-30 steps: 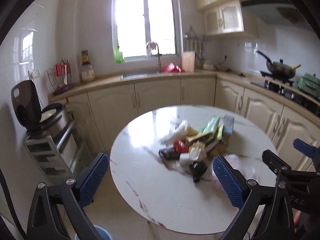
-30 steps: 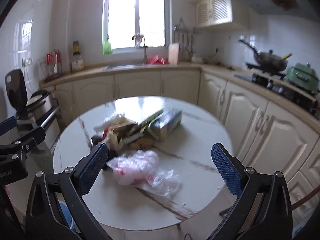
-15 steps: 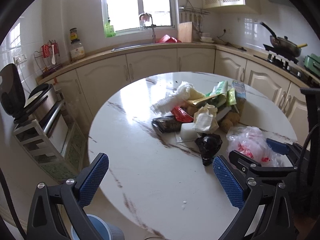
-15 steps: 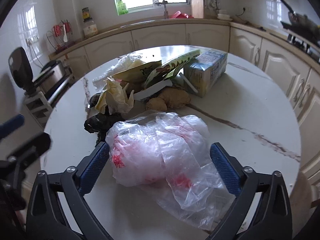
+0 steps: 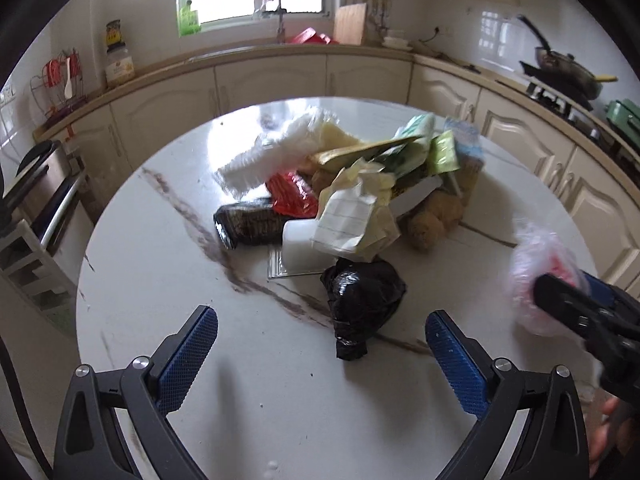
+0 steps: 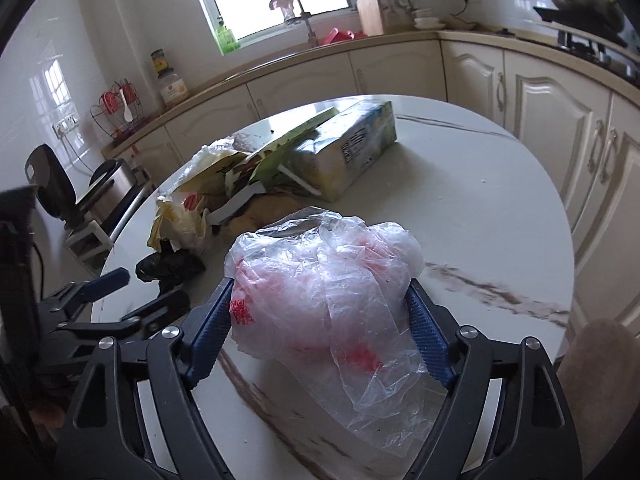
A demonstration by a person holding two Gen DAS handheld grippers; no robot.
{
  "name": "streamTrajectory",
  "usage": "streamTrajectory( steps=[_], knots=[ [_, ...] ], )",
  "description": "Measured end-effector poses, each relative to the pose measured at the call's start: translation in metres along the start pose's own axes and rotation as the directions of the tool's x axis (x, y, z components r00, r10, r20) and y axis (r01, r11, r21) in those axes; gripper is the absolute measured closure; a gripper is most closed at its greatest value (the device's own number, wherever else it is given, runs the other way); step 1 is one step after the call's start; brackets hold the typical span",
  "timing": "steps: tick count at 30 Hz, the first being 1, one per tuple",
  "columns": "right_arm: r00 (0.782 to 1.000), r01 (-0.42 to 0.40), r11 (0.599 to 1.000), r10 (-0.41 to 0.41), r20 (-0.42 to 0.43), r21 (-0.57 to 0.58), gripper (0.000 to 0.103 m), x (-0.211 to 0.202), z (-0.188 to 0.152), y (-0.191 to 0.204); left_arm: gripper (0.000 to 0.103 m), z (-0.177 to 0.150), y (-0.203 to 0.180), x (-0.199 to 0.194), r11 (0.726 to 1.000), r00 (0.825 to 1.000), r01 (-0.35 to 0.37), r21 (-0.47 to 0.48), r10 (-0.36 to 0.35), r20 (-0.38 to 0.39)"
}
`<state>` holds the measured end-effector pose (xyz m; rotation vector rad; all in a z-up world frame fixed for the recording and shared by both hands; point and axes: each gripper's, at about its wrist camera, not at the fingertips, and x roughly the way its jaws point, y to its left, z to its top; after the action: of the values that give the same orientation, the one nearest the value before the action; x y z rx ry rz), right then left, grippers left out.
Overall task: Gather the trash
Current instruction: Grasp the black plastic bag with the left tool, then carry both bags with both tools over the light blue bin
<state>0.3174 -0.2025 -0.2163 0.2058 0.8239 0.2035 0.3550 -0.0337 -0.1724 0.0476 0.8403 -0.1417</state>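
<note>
A round marble worktop (image 5: 168,248) in a home kitchen carries a heap of rubbish as the collecting gets under way. The right gripper (image 6: 320,316) has its jaws closed against both sides of a crumpled clear plastic bag (image 6: 324,280) with red print, which sits at the near edge of the worktop; whether the bag is already lifted clear cannot be told. The left gripper (image 5: 320,344) hovers with jaws wide apart and holding nothing, just short of a knotted black bag (image 5: 360,300) that lies at the front of the pile. Behind it sit crumpled lined paper (image 5: 352,216), a red wrapper (image 5: 292,196), a dark packet (image 5: 248,220) and a carton (image 6: 348,152). The step in hand appears to be the first pickup. Next, by the look of it, the clear bag needs a firm hold, since thin film slips easily, and the left jaws need to advance around the black bag before closing.
</note>
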Motion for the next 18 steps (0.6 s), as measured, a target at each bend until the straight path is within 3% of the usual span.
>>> streamTrajectory(
  steps=[3,6,7,8,11,13,18],
  knots=[
    [1.0,-0.007,1.0,0.007,0.007,0.003,0.022,-0.003,0.001,-0.005,0.01,0.012,0.001,0.01,1.0,1.0,-0.008,-0.008,0.008,-0.011],
    [1.0,-0.014,1.0,0.014,0.013,-0.003,0.022,-0.005,-0.001,-0.005,0.042,0.018,-0.001,0.016,1.0,1.0,0.004,-0.002,-0.004,-0.013],
    [1.0,-0.014,1.0,0.014,0.013,-0.006,0.022,-0.004,-0.002,-0.004,0.061,0.018,-0.001,0.015,1.0,1.0,0.03,-0.002,-0.03,-0.006],
    [1.0,-0.017,1.0,0.017,0.013,-0.007,0.022,-0.005,-0.002,-0.004,0.072,0.018,0.0,0.014,0.998,0.998,0.063,-0.007,-0.064,-0.008],
    [1.0,-0.021,1.0,0.021,0.01,-0.013,0.022,-0.006,-0.006,-0.002,0.074,0.016,0.015,0.013,0.984,0.985,0.173,-0.054,-0.173,-0.008],
    [1.0,-0.023,0.999,0.024,0.008,-0.024,0.022,-0.007,-0.008,0.002,0.075,0.012,0.025,0.01,0.986,0.988,0.153,-0.06,-0.154,0.001],
    [0.999,-0.025,0.999,0.026,0.019,-0.047,0.022,-0.017,-0.008,0.014,0.075,-0.008,0.042,-0.015,0.971,0.975,0.223,-0.086,-0.221,0.031]
  ],
)
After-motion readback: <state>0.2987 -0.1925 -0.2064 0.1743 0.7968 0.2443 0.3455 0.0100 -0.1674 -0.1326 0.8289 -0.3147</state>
